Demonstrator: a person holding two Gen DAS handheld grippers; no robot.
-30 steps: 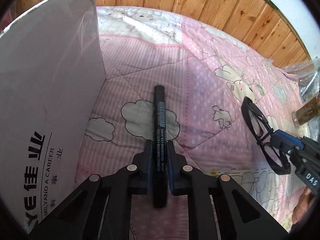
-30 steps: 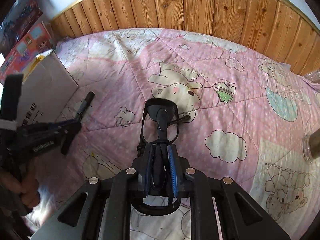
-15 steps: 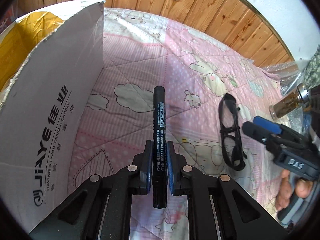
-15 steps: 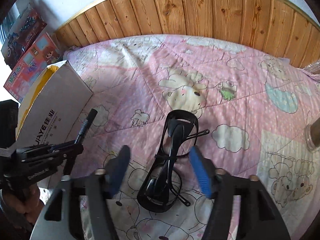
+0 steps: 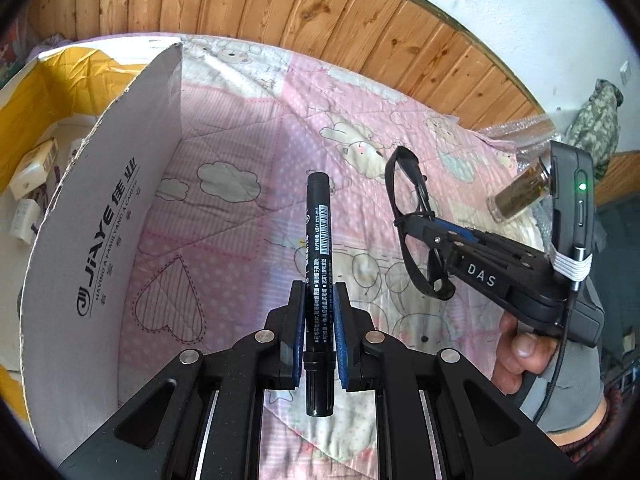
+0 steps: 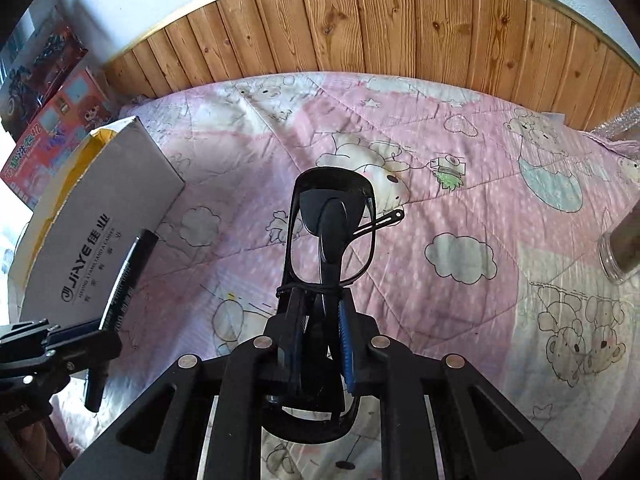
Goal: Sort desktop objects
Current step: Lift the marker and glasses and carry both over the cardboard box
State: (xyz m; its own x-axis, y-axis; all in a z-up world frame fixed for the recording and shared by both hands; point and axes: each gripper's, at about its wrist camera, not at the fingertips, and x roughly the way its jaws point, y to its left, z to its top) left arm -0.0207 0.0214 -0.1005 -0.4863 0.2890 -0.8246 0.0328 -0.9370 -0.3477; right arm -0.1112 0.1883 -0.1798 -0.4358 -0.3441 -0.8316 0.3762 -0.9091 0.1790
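Both views are taken from fisheye cameras mounted behind the fingers of hand-held grippers and are aimed steeply downward along those fingers at a pink quilt (image 5: 248,216) backed by a wooden wall panel (image 6: 400,28). In the left wrist view, the left gripper (image 5: 318,304) is seen close at the bottom edge, the cardboard box (image 5: 100,240) is seen very near on the left, and the right gripper (image 5: 416,224) is caught from the side at the right. In the right wrist view, the right gripper is framed at bottom centre, with the left gripper at the lower left edge. The box, the quilt's middle and a glass jar (image 6: 620,252) are shared by both.
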